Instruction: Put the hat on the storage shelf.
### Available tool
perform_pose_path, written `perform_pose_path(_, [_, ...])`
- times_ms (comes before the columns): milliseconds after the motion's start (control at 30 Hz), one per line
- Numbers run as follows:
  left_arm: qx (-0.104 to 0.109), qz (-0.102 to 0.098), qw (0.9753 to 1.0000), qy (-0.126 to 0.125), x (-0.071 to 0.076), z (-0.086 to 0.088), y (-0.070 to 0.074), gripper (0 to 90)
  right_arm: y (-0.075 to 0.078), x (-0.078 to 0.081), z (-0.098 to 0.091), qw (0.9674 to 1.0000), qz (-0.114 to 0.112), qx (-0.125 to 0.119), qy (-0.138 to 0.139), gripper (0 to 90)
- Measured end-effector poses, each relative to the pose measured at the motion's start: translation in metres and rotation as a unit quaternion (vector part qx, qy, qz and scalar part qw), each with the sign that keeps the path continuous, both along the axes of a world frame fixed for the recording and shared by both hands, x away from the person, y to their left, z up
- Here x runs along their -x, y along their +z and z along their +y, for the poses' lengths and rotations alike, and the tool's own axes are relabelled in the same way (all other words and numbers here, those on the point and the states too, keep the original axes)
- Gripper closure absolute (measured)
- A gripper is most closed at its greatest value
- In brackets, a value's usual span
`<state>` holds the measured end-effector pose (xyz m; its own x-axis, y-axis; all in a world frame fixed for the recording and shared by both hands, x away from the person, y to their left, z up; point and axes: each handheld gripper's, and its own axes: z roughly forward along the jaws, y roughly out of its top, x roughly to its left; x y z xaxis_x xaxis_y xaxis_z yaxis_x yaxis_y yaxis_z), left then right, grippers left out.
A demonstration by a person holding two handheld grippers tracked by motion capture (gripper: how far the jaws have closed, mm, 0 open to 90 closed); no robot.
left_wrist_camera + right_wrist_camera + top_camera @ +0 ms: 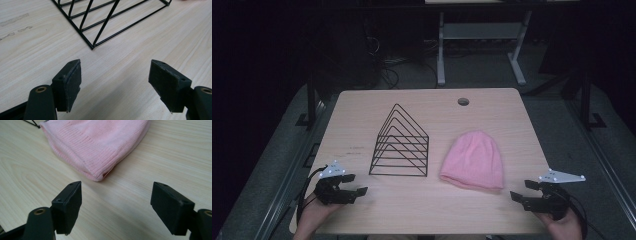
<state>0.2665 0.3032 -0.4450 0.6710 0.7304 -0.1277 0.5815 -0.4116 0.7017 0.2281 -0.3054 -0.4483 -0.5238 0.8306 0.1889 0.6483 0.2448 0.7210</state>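
Observation:
A pink knitted hat (473, 160) lies flat on the wooden table (427, 210), right of centre. To its left stands a black wire rack (400, 145) of triangular loops. My left gripper (360, 192) rests near the table's front left corner, open and empty, with the rack's near corner (92, 47) just ahead of its jaws. My right gripper (516, 198) hovers at the front right, open and empty; the hat's ribbed brim (96, 157) lies just beyond its jaws in the right gripper view.
A round cable hole (463, 102) sits near the table's far edge. Beyond the table stand a white desk frame (482, 35) and cables on a dark floor. Bare wood lies between the two grippers along the front edge.

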Motion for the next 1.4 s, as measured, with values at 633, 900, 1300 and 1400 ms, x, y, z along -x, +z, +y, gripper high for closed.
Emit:
perform_pose_path(633, [0.014, -0.005, 0.9999, 0.001, 0.001, 0.009, -0.002, 26.2, 0.018, -0.023, 0.012, 0.9996, 0.017, 0.017, 0.014, 18.7])
perform_pose_path(900, [0.014, -0.004, 0.9999, 0.006, 0.000, 0.012, -0.002, 26.2, 0.030, -0.049, 0.016, 0.9988, 0.030, 0.015, 0.035, 18.6])
perform_pose_path(1300, [0.009, -0.003, 0.9999, 0.008, -0.002, 0.012, -0.005, 26.2, 0.045, -0.087, 0.032, 0.9972, 0.044, 0.028, 0.053, 18.9])
perform_pose_path(1400, [0.011, 0.001, 0.9999, 0.010, -0.001, 0.012, -0.005, 26.2, 0.045, -0.097, 0.035, 0.9968, 0.049, 0.032, 0.054, 18.6])
